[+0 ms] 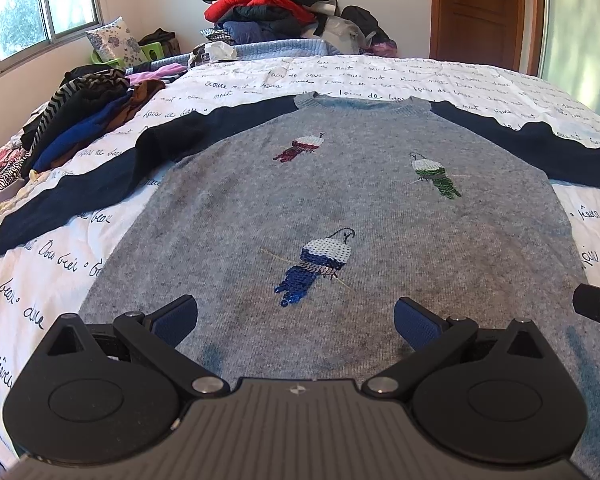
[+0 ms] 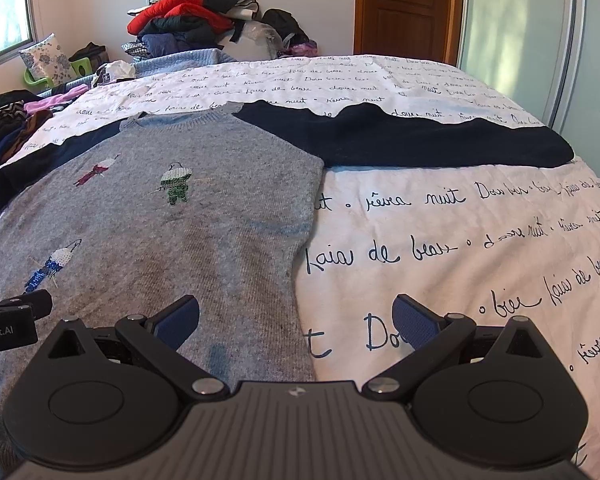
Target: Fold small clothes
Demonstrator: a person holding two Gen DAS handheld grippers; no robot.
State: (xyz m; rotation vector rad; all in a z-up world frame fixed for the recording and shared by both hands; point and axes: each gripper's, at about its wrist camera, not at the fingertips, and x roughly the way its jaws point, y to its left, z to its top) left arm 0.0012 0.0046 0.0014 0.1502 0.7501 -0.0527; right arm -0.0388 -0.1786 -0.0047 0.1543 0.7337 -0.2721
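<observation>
Sweater: a grey knit sweater (image 1: 340, 216) with navy sleeves lay flat, front up, on the bedspread (image 2: 460, 240), white with dark handwriting print.
Direction: its neckline (image 1: 356, 102) pointed away from the cameras toward the far wall, and the hem lay nearest the grippers; the long axis of the body ran from near to far.
Sleeves: the left sleeve (image 1: 80, 192) and the right sleeve (image 2: 412, 140) were both spread outward, roughly across the bed, the left one rumpled near the shoulder.
Decoration: three sequinned birds sat on the chest, a blue one (image 1: 320, 268) nearest the hem, a green one (image 1: 436, 176) and a red one (image 1: 300, 146) farther up.
Left gripper: the left gripper (image 1: 296, 322) hovered over the hem area, its blue pads spread wide with nothing between them.
Right gripper: the right gripper (image 2: 296, 322) was likewise spread wide and empty, straddling the sweater's right side edge, one pad over knit and the other over bedspread.
Surroundings: a stack of folded clothes (image 1: 80, 120) lay on the bed just beyond the left sleeve; a heap of clothes (image 1: 284, 4) stood against the far wall, with a wooden door (image 1: 476, 12) to its right.
</observation>
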